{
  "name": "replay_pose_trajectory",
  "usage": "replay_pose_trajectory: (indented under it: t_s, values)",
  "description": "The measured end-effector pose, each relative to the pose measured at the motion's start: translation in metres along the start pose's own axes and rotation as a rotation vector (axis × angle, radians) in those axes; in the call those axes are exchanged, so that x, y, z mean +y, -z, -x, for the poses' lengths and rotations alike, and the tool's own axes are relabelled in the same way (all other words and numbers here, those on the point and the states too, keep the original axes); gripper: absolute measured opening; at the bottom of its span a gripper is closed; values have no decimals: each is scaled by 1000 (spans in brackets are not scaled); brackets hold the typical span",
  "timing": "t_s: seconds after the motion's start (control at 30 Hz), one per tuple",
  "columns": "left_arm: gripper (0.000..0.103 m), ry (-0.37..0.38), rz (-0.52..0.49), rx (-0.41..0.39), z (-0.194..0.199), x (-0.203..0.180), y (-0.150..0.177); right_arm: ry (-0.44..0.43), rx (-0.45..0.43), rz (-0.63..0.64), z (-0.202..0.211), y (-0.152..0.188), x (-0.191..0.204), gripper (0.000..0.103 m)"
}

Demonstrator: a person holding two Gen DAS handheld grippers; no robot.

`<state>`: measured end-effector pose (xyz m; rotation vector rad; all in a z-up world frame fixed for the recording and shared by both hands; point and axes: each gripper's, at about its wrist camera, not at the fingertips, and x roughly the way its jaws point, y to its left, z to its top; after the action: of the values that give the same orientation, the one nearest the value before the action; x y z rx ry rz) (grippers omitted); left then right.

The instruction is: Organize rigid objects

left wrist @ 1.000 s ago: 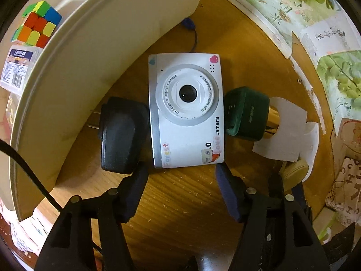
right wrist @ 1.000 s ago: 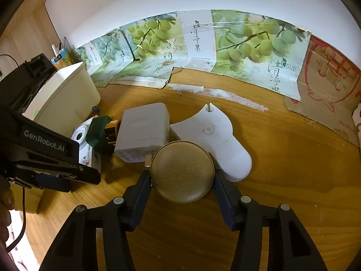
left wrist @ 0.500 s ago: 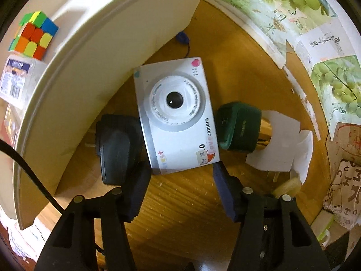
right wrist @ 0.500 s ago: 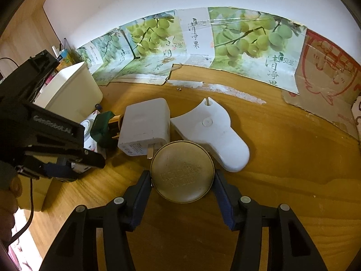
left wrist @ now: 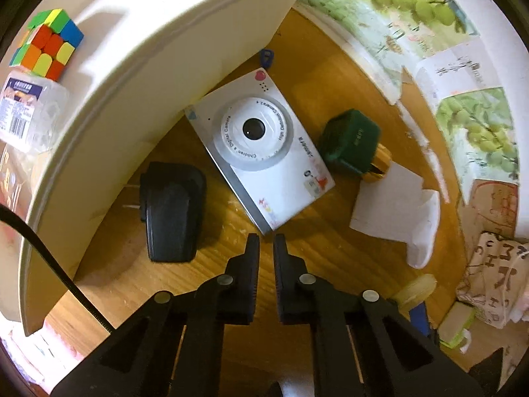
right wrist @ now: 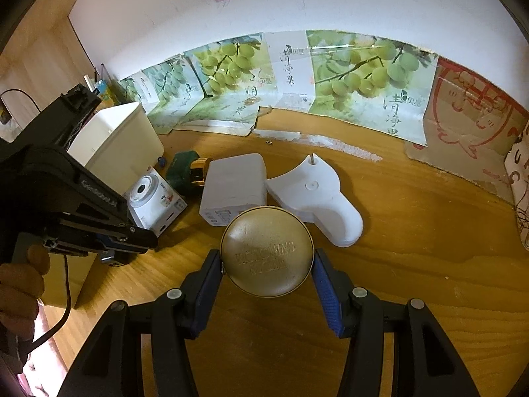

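A white children's digital camera [left wrist: 261,152] lies tilted on the wooden table, also in the right wrist view [right wrist: 153,198]. A black plug adapter [left wrist: 172,208] lies left of it, a green charger [left wrist: 350,142] right of it. My left gripper [left wrist: 266,248] is shut and empty, its tips just short of the camera's near corner. My right gripper [right wrist: 267,258] is shut on a round gold tin [right wrist: 267,251], held just above the table in front of a white power adapter [right wrist: 234,188] and a white curved plastic piece [right wrist: 314,195].
A cream plastic bin [left wrist: 132,76] stands at the left, holding a Rubik's cube [left wrist: 46,43] and a labelled packet [left wrist: 26,109]. Grape-printed cardboard [right wrist: 297,79] lines the wall behind. A patterned bag [left wrist: 492,274] sits at the right.
My left gripper closed from wide open and pulled back; the camera has turned and lies farther from it. The right gripper stays shut on the tin, hardly moved.
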<state>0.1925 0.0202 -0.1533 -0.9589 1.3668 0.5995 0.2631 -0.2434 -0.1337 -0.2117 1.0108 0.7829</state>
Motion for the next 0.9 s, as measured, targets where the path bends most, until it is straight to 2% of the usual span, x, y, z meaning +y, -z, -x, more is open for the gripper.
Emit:
replay_pose_trajectory:
  t_s: [0.1,0.23,0.3,0.37,0.5,0.67,0.9]
  values:
    - [12,1,-6,-16,14,-4,19,5,-7,-21,4,1,-2,55]
    - [38,3,8,-18,19,5,16,8,-11,-53,6,4,-4,55]
    - [44,4,1,-30,25,6,15,4,-12,-60,8,7,-4,55]
    - [60,2,6,-36,29,14,16,-6,-8,-69,9,9,-3,55]
    - [72,6,47,-66,30,18,18,-25,1,-81,8,13,-2,55]
    - [77,-25,51,-80,16,6,18,-46,6,-87,6,14,-2,55]
    - [77,-68,39,-89,0,-14,13,-72,15,-90,6,14,-3,55]
